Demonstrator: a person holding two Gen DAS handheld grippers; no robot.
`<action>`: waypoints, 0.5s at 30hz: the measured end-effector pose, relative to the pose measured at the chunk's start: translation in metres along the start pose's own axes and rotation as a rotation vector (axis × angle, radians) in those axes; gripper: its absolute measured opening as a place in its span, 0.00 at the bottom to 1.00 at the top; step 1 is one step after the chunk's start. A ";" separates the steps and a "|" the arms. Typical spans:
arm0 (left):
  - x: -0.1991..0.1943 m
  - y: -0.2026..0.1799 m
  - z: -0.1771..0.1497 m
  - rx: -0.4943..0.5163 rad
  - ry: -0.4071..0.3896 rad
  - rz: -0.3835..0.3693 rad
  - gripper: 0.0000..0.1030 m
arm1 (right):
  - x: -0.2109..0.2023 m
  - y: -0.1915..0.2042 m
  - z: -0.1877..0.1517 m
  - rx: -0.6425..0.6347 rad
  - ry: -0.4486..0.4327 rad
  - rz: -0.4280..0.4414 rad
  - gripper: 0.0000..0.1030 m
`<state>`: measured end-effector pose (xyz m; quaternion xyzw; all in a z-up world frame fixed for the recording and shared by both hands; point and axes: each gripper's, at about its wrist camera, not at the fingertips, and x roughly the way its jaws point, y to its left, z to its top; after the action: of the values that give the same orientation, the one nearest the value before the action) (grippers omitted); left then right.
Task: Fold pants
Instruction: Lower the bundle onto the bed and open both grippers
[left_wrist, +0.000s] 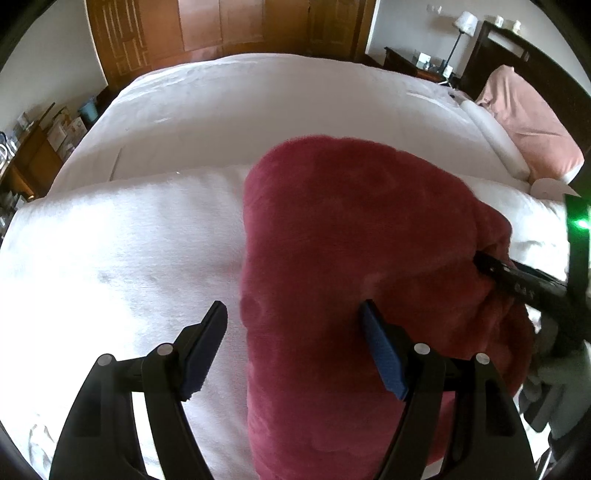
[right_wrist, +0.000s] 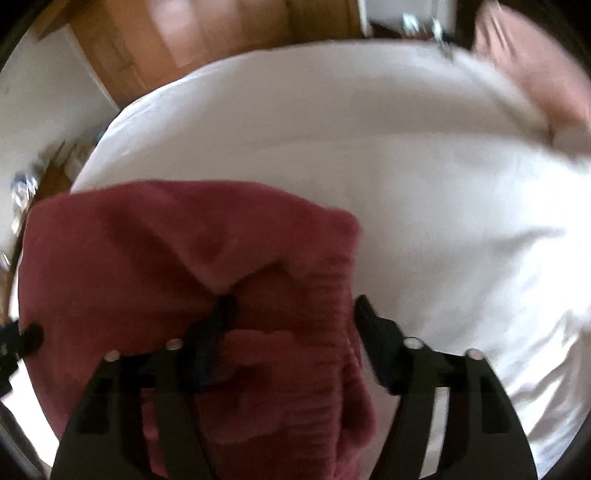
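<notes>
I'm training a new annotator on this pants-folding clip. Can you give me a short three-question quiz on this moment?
1. True or false: the left gripper has its fingers closed tight on the red pants.
2. Which colour is the bedding that the pants lie on? A) white B) blue C) grey
3. In the right wrist view, what lies between the fingers of the right gripper?

Key:
1. False. Its fingers stand apart, one over the bedding, the other over the pants.
2. A.
3. The red fabric of the pants; the fingers stand wide, not pinching it.
</notes>
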<state>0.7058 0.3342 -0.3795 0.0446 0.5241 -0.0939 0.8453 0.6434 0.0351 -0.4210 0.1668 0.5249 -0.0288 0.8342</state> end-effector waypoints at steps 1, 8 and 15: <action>0.003 -0.001 0.000 0.004 0.005 0.001 0.72 | 0.007 -0.004 0.001 0.008 0.011 0.000 0.77; 0.007 -0.011 0.003 0.013 0.012 -0.005 0.73 | 0.025 0.002 -0.001 -0.076 0.013 -0.081 0.81; -0.010 -0.010 -0.004 0.017 -0.012 0.017 0.73 | 0.003 0.007 -0.003 -0.093 -0.016 -0.059 0.81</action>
<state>0.6965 0.3260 -0.3722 0.0555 0.5179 -0.0916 0.8487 0.6433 0.0430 -0.4230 0.1120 0.5239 -0.0304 0.8439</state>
